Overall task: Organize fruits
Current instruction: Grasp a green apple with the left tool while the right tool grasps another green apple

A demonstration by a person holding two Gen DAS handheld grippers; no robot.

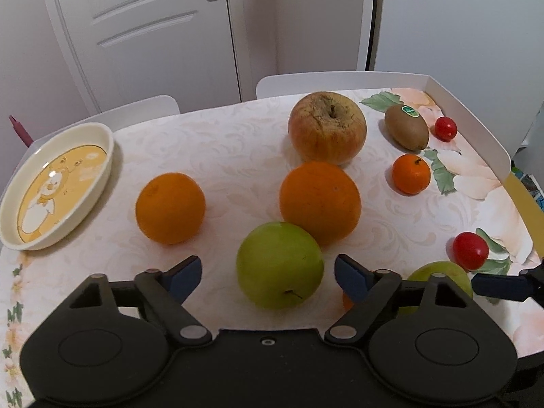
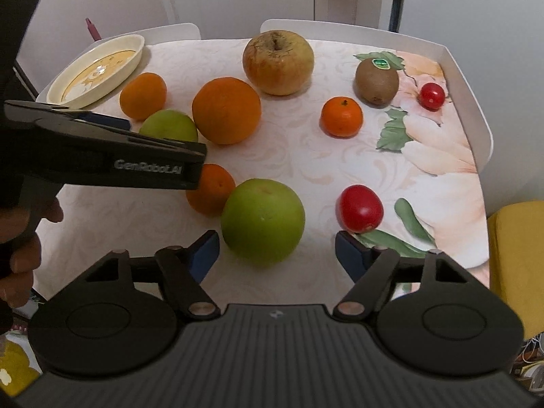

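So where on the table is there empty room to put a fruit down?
Bare cloth lies between the plate and the big apple, behind the left orange. Another patch sits between the tangerine and the near tomato. It is crowded in the middle, where the big orange and green apples bunch together.

On my counter (image 2: 306,156), the shallow cream oval dish (image 1: 56,183) lies far left. Right of it lies a round orange (image 1: 170,208), then a larger orange (image 1: 319,200) behind the near smooth green apple (image 1: 279,264). The brown fuzzy kiwi (image 1: 406,131) lies far right.
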